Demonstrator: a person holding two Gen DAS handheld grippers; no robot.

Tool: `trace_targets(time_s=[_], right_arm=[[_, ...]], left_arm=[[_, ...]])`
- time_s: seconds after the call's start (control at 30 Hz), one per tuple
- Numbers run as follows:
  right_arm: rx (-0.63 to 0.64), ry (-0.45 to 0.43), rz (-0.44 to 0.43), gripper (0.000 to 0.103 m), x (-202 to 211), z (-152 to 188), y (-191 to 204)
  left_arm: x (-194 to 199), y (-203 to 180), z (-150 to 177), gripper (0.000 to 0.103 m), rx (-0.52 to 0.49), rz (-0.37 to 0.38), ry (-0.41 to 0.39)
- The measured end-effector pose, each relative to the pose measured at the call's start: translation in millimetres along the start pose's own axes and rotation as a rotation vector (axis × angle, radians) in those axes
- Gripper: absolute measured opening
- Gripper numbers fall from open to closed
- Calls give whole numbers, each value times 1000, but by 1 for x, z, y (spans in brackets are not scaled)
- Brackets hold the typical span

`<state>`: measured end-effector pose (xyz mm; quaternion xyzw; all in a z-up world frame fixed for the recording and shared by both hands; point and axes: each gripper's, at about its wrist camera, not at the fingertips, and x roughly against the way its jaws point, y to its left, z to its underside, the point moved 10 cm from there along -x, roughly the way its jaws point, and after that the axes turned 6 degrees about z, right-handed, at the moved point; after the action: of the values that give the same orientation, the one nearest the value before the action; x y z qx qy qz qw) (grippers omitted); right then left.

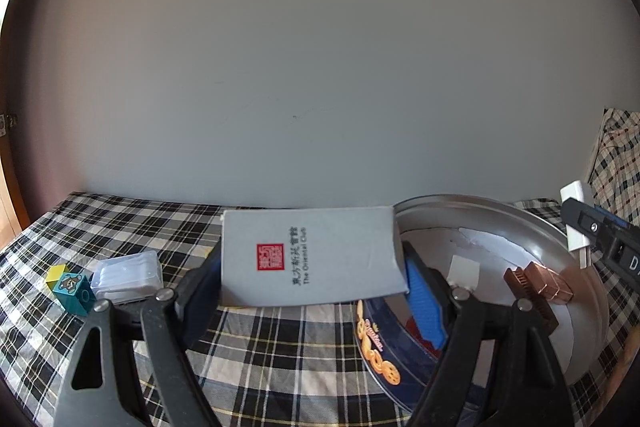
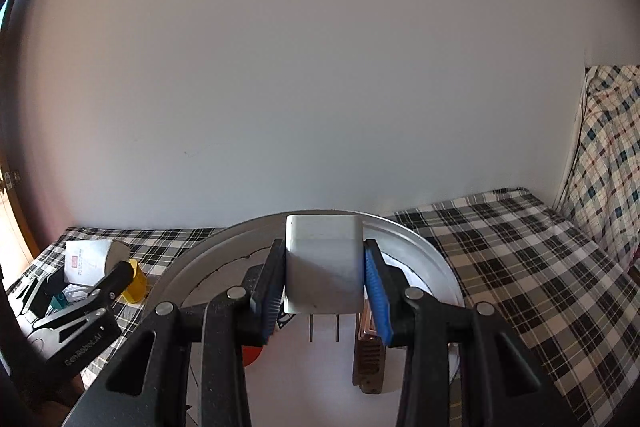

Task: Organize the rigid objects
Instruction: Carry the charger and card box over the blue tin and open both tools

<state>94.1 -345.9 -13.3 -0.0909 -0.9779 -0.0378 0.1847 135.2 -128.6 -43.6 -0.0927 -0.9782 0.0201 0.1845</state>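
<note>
My left gripper (image 1: 312, 265) is shut on a grey card box (image 1: 340, 243) with a red seal, held flat across its width, just left of a round cookie tin (image 1: 532, 227). In the right wrist view this box (image 2: 86, 259) shows at the far left in the left gripper (image 2: 84, 281). My right gripper (image 2: 324, 267) is shut on a white charger block (image 2: 320, 239), its two prongs pointing down over the open tin (image 2: 420, 247). A copper-brown ribbed bar (image 2: 370, 363) lies inside the tin, also seen as the bar (image 1: 536, 287) from the left.
A checked cloth (image 1: 260, 347) covers the table, with a plain wall close behind. A clear plastic case (image 1: 128, 275) and a teal-and-yellow toy cube (image 1: 72, 291) sit at the left. A yellow object (image 2: 134, 285) lies beside the tin. Checked fabric (image 2: 608, 155) hangs at the right.
</note>
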Motion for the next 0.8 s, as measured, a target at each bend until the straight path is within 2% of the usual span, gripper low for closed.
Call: trace_targets(time_s=[0.2, 0.8], right_arm=[[58, -35, 26, 40, 4, -2, -4], [35, -24, 85, 40, 0, -8, -44]], left_arm=[[-1, -16, -1, 82, -8, 7, -11], [-10, -65, 1, 82, -30, 75, 1]])
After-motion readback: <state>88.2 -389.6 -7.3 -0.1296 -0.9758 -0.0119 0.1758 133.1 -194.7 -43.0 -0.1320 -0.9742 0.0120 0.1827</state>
